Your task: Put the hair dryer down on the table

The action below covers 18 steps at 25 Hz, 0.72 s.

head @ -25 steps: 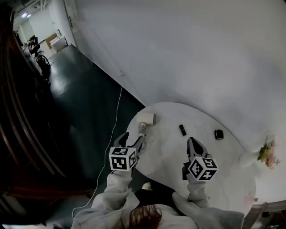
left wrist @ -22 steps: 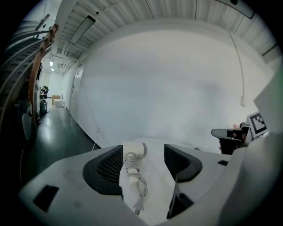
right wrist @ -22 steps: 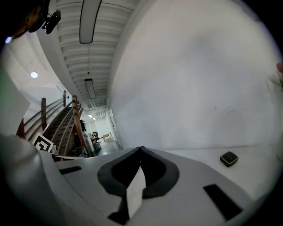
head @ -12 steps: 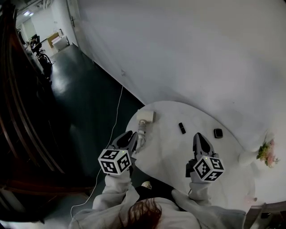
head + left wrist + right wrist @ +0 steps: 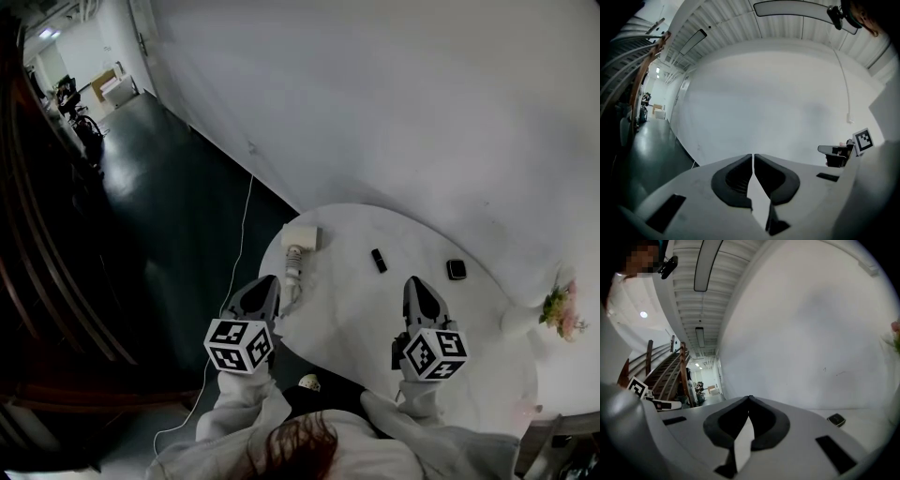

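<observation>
The white hair dryer (image 5: 299, 238) lies on the round white table (image 5: 356, 309) near its far left edge, its handle pointing toward me. My left gripper (image 5: 265, 283) hangs just off the table's left edge, a short way short of the dryer; its jaws are shut and hold nothing. In the left gripper view its fingertips (image 5: 753, 155) meet against the bare wall. My right gripper (image 5: 414, 283) hovers over the middle of the table, also shut and holding nothing, as the right gripper view (image 5: 749, 397) shows.
A small black bar (image 5: 378, 260) and a black square item (image 5: 457, 269) lie on the far side of the table. Flowers (image 5: 560, 312) stand at the right edge. A white cord (image 5: 239, 253) runs down to the dark floor on the left. A white wall is behind.
The left gripper's jaws have gone from open to shut, and it has drawn back from the hair dryer toward me. The dryer stays on the table. The right gripper has hardly moved.
</observation>
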### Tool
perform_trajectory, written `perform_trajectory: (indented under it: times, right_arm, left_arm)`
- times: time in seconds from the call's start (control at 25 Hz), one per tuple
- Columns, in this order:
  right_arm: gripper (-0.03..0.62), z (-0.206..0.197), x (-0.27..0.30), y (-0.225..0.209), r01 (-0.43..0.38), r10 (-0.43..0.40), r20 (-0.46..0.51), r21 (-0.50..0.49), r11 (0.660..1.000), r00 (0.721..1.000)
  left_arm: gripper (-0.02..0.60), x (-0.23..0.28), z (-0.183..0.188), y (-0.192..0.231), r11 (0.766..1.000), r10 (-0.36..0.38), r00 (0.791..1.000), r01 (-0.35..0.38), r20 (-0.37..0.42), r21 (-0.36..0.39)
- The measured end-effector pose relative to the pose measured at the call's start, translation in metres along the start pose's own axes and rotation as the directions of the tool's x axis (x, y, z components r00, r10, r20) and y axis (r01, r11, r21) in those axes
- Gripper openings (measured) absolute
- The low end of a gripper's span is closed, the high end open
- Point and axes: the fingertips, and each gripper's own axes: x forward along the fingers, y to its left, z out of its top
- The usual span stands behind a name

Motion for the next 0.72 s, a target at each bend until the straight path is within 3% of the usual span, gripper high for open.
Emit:
perform_trajectory:
  times: [0.36, 0.72]
  right_arm:
    - [0.049, -0.0067, -0.0016, 0.0049, 0.000, -0.002, -0.017, -0.071, 0.997, 1.000]
    - [0.049, -0.0099, -0.0034, 0.0068, -0.009, 0.008, -0.025, -0.055, 0.998, 1.000]
  left_arm:
    - [0.028, -0.0026, -0.0032, -0.0014, 1.000, 0.000, 1.000, 0.000, -0.006, 0.002]
    - [0.028, -0.0074, -0.0009, -0.0052, 1.000, -0.008, 1.000, 0.008, 0.003, 0.011]
